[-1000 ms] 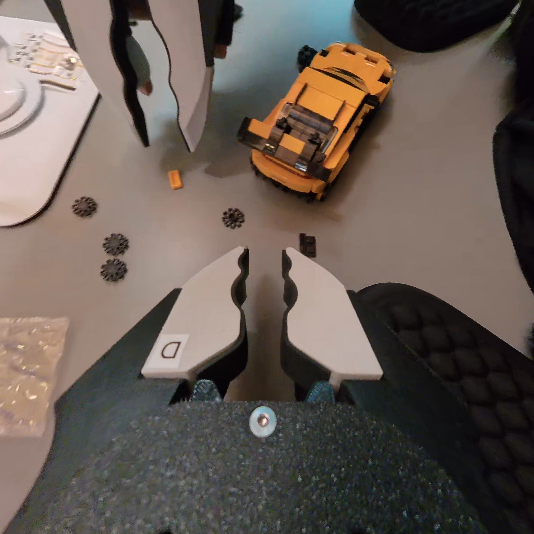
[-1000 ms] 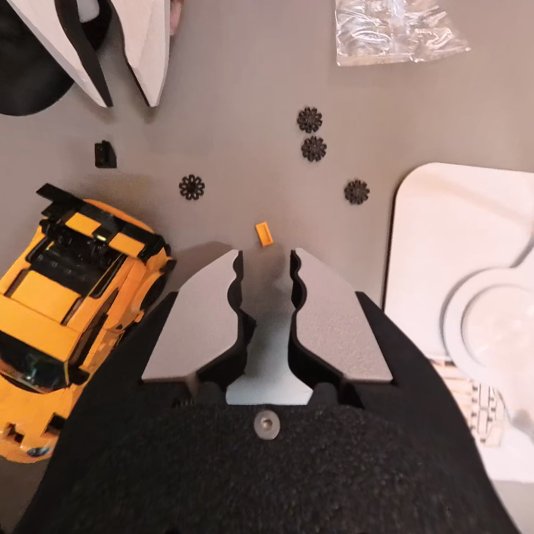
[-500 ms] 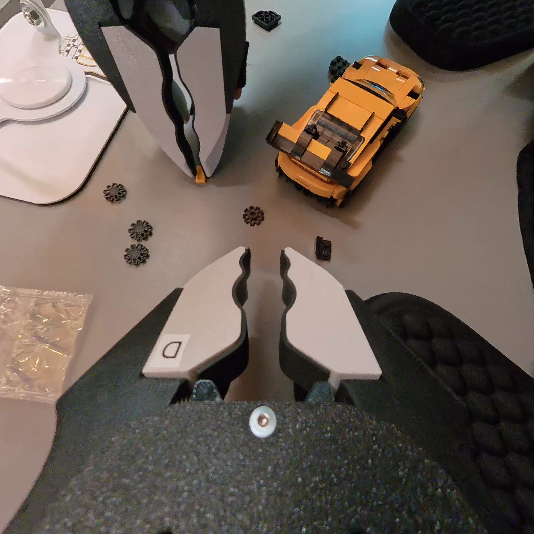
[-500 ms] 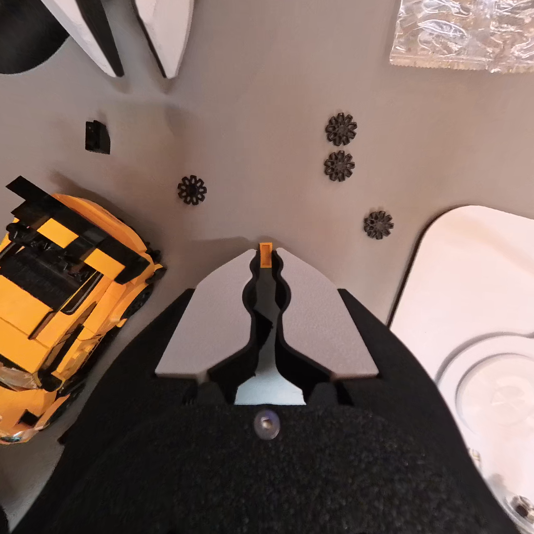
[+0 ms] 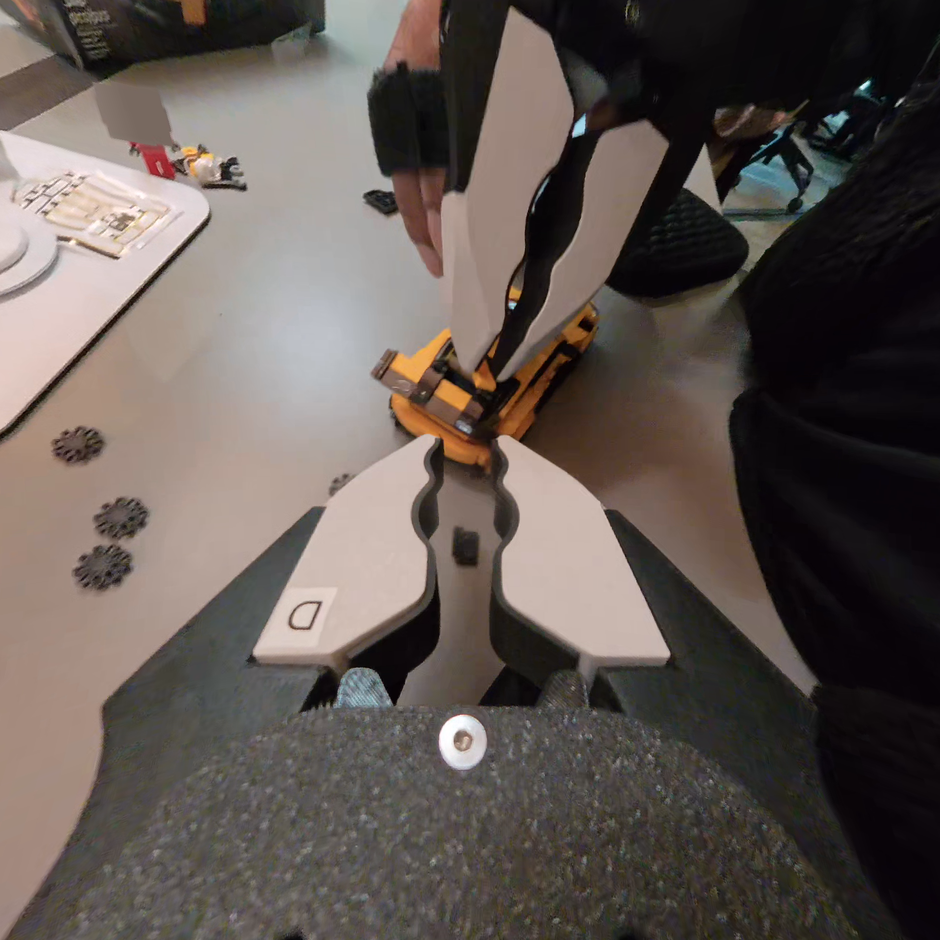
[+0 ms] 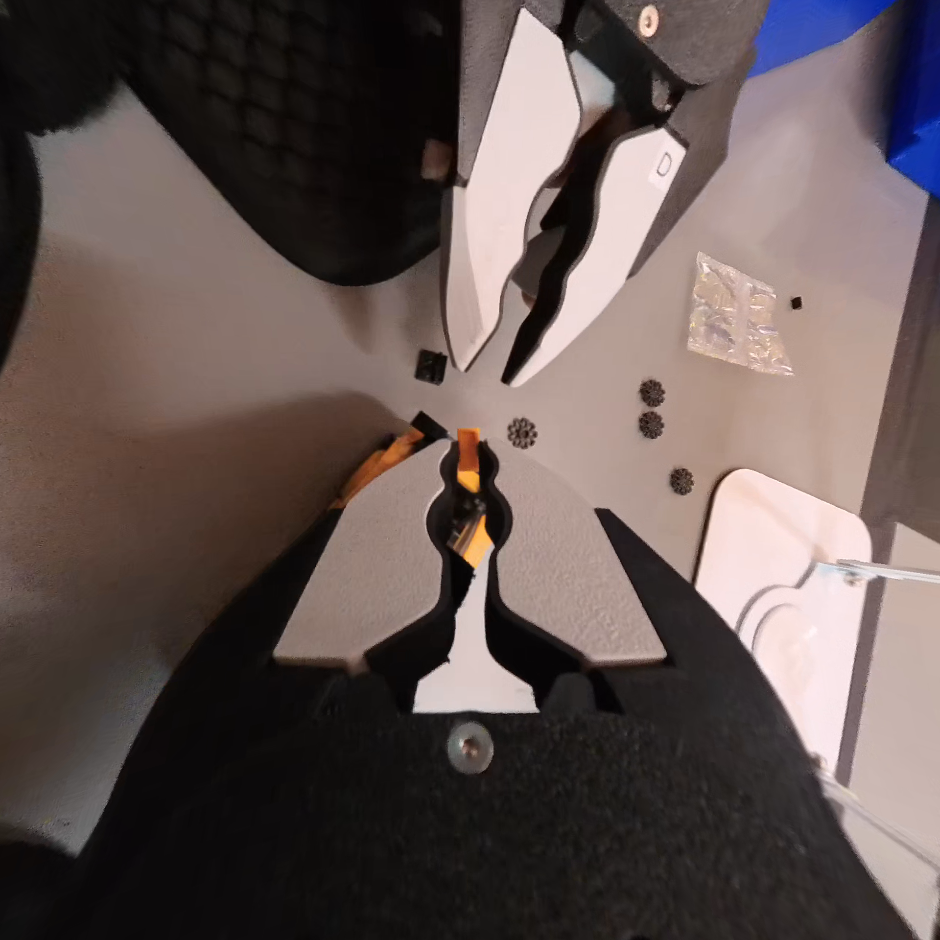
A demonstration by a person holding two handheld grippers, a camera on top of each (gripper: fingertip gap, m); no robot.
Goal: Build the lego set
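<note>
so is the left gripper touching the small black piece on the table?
Apart. In the left wrist view the small black piece lies on the table between the left gripper's open fingers, with bare table showing on both sides of it.

The right claw hides most of the yellow car; nearby rims look blurred

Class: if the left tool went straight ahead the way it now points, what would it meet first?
Probably the rear of the orange car, just beyond the left tool; the small black piece seems to lie below it. Depth is uncertain.
</note>
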